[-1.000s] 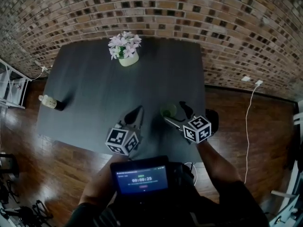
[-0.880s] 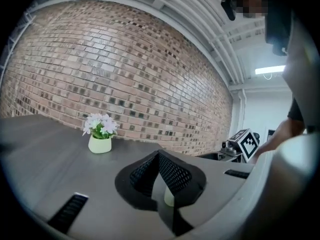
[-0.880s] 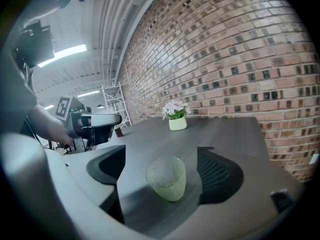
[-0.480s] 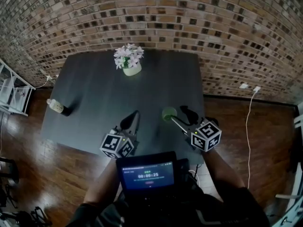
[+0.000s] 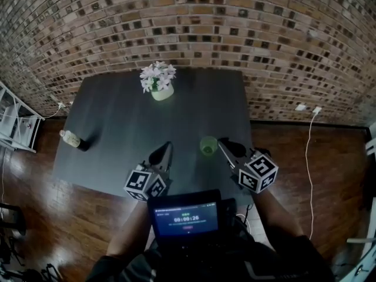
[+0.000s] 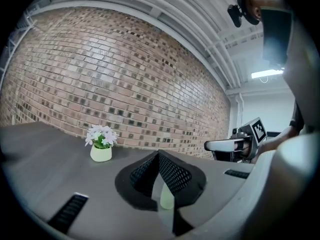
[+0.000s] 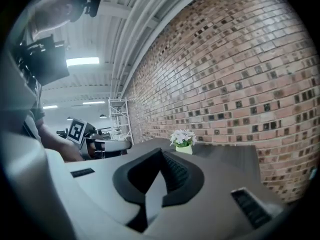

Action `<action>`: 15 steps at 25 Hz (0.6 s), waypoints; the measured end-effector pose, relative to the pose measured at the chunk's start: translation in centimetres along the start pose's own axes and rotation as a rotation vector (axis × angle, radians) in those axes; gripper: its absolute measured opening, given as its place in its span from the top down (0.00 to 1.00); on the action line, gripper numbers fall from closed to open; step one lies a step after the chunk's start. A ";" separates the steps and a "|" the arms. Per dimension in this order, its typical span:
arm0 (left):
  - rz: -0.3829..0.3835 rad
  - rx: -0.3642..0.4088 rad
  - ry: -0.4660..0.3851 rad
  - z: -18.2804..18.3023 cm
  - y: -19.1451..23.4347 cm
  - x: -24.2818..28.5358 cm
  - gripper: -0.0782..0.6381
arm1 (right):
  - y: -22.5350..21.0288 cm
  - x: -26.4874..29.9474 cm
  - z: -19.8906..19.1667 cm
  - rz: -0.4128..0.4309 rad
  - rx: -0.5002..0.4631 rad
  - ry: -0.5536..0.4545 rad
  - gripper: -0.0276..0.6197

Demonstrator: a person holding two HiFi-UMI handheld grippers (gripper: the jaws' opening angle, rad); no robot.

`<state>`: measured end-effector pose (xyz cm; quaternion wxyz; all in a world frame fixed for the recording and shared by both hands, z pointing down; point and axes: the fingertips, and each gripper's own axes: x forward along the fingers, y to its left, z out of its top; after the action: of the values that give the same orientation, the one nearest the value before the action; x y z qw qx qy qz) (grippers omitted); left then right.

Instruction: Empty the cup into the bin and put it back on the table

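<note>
The right gripper (image 7: 161, 151) jaws have just been closing and are clenched tip to tip on nothing. The left gripper (image 6: 159, 154) tips also meet, with an unidentifiable pale green patch (image 6: 167, 199) low behind them. The green cup (image 5: 208, 145) stands upright and free on the dark table (image 5: 117, 116), right gripper just right of it, left gripper further to its left. No bin is in view, so if emptying remains, the next move calls for parting the right jaws around the cup.

Matt dark table (image 5: 117, 116); glossy wooden floor (image 5: 35, 181) at lower left; rough brick wall (image 5: 235, 28) above; smooth green cup (image 5: 208, 145).
</note>
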<state>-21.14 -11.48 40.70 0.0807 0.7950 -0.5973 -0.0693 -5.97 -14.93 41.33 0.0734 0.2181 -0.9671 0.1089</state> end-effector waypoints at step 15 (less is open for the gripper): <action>-0.007 -0.013 -0.013 0.4 -0.5 0.1 0.90 | -0.1 -0.2 0.3 -0.020 -0.023 0.013 0.96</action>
<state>-20.71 -11.44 40.16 0.0816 0.7961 -0.5945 -0.0786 -5.78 -15.02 41.00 0.0833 0.2260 -0.9656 0.0983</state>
